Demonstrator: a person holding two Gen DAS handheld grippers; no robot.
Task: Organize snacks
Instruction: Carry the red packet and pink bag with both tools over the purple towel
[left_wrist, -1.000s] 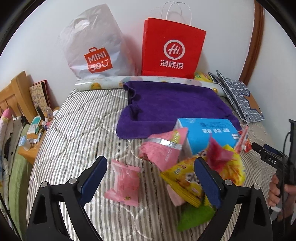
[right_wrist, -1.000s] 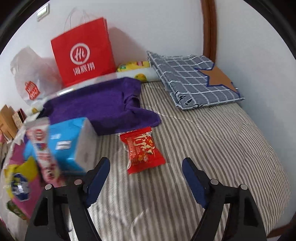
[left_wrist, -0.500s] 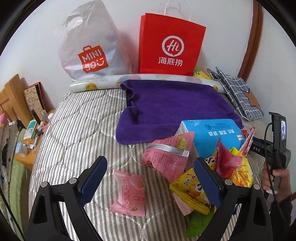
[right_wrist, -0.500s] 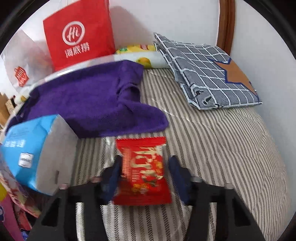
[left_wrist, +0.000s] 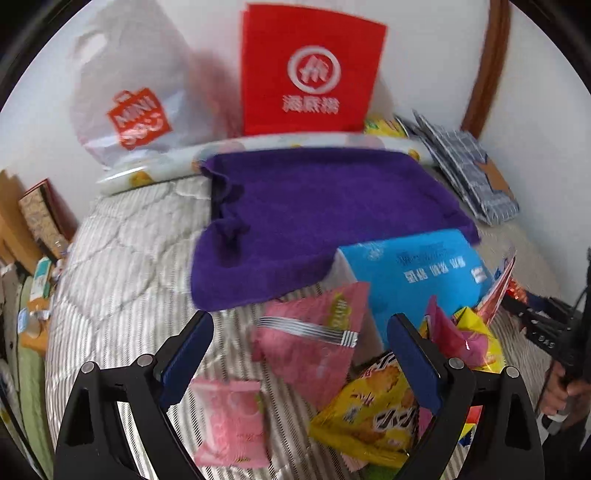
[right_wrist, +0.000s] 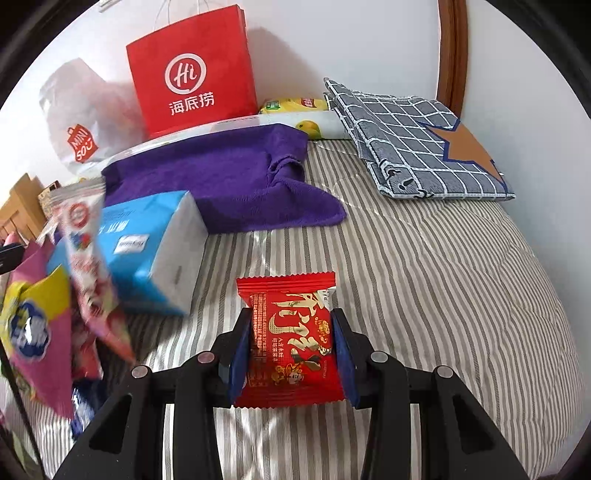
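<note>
My right gripper (right_wrist: 291, 317) is shut on a red snack packet (right_wrist: 291, 343), its blue pads pressing both sides just over the striped bedcover (right_wrist: 424, 295). My left gripper (left_wrist: 300, 325) is open and hangs over a heap of snacks. A pink triangular packet (left_wrist: 314, 347) lies between its fingers, untouched. A small pink packet (left_wrist: 231, 424) lies by the left finger and a yellow packet (left_wrist: 373, 413) under the right one. The left wrist view is blurred.
A blue tissue pack (left_wrist: 417, 277) stands behind the heap on the edge of a purple towel (left_wrist: 314, 206). A red paper bag (left_wrist: 310, 70) and a white plastic bag (left_wrist: 129, 92) lean on the wall. Folded checked cloth (right_wrist: 417, 140) lies at the far right.
My right gripper came down around the red packet and shut on it. My left gripper moved closer over the snack heap, staying open.
</note>
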